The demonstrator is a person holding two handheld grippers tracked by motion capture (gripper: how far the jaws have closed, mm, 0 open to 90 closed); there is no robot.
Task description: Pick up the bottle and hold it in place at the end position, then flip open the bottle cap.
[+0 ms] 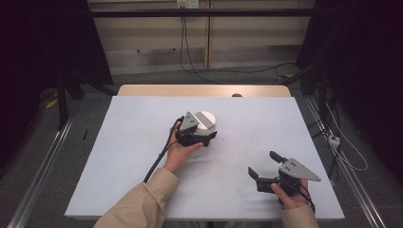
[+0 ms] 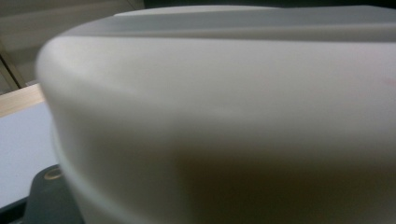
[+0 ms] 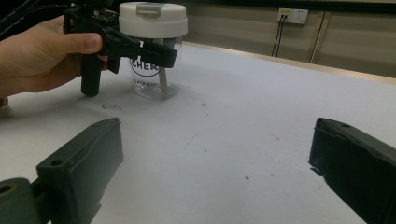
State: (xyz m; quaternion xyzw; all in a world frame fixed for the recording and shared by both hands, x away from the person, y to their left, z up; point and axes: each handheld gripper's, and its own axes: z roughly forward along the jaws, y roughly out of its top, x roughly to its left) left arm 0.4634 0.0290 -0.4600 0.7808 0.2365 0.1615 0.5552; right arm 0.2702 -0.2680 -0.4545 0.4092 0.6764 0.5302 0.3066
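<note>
Left hand-held gripper (image 1: 202, 135) shut — right hand-held gripper (image 1: 266, 164) wide apart

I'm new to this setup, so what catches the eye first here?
The clear plastic jar with a white lid stands mid-table, the left claw closed around its body just under the lid. Nearer the table's front right, the right claw rests open on the pale blue-grey table cover, holding nothing.

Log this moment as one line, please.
left gripper: shut on clear cup below white lid | right gripper: open, holding nothing | table: cup upright
</note>
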